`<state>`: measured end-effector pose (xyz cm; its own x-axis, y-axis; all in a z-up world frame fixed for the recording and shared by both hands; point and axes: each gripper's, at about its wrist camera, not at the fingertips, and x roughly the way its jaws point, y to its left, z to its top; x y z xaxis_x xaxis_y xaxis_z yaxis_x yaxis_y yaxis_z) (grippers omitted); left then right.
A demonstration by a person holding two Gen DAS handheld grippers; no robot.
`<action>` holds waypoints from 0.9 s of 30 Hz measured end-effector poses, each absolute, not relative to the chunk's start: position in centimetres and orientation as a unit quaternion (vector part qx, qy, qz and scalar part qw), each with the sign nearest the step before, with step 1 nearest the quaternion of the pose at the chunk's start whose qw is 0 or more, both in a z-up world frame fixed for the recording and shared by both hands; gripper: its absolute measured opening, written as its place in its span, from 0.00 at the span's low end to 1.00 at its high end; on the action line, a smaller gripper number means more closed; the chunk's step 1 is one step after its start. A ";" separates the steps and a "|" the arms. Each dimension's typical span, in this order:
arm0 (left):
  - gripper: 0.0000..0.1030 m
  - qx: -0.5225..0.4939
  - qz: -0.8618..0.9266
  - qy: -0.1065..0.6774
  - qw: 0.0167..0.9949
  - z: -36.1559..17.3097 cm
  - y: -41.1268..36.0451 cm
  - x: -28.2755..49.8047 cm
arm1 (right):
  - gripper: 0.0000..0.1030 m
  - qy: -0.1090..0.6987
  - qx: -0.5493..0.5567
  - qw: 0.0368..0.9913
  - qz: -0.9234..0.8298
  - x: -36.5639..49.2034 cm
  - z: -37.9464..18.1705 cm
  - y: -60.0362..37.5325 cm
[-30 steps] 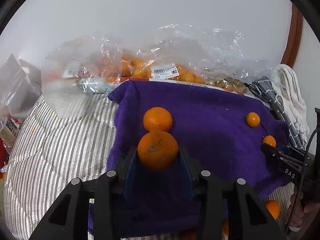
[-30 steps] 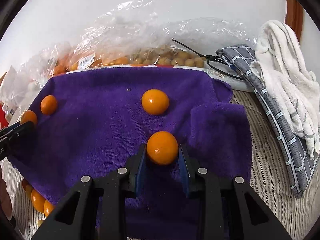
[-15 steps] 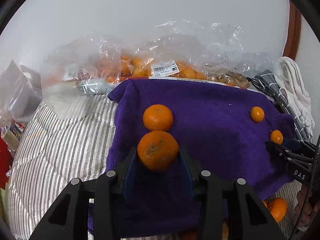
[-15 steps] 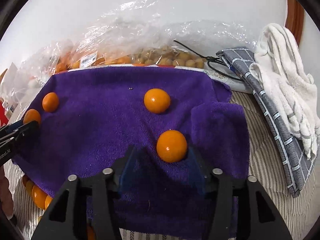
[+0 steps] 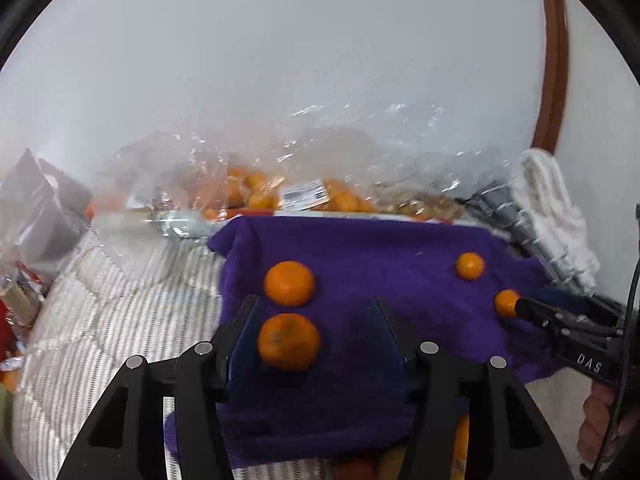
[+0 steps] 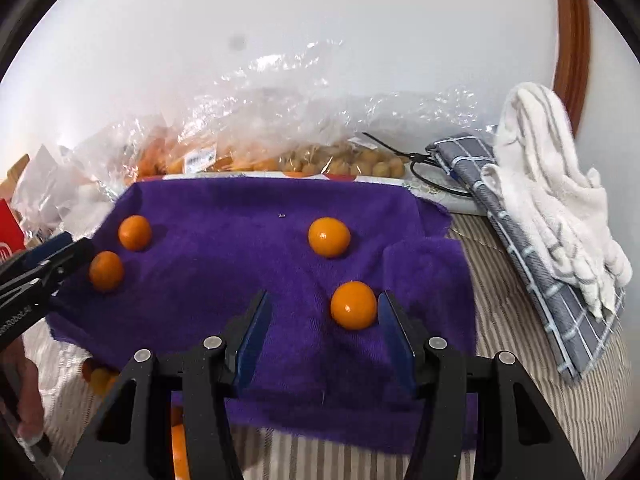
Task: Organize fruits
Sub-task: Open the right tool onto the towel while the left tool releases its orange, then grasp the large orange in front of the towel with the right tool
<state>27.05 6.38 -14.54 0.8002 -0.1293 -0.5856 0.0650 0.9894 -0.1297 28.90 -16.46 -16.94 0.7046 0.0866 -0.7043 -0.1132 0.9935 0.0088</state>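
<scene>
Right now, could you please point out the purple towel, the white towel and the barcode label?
purple towel (image 6: 240, 240): right wrist view, bare middle of the cloth.
white towel (image 6: 548, 184): right wrist view, middle of the bundle.
barcode label (image 5: 306, 195): left wrist view, centre of the sticker.

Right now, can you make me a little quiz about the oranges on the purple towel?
1. How many fruits lie on the purple towel?
2. True or false: the right gripper is squeezing its fruit.
3. What sits behind the towel: A) bags of fruit, B) a bowl, C) a book?

Key:
1. Four.
2. False. Its jaws have just been opening, and the small orange lies loose between them. The left gripper has also just been opening around the mandarin.
3. A.
</scene>
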 end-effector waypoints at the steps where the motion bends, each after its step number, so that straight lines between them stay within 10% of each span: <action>1: 0.51 -0.056 -0.057 0.309 0.948 -14.4 6.4 26.9 | 0.53 0.381 -0.017 0.923 0.055 28.5 -16.7 -16.5; 27: 0.51 -0.097 -0.046 0.367 0.924 -17.9 12.0 16.5 | 0.47 0.433 0.002 0.885 0.169 20.4 -19.2 -12.8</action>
<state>16.51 12.04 -17.89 0.7264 -0.1565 -0.6692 0.0141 0.9769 -0.2131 20.44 -12.76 -19.22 0.5677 0.3016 -0.7660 -0.2977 0.9427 0.1506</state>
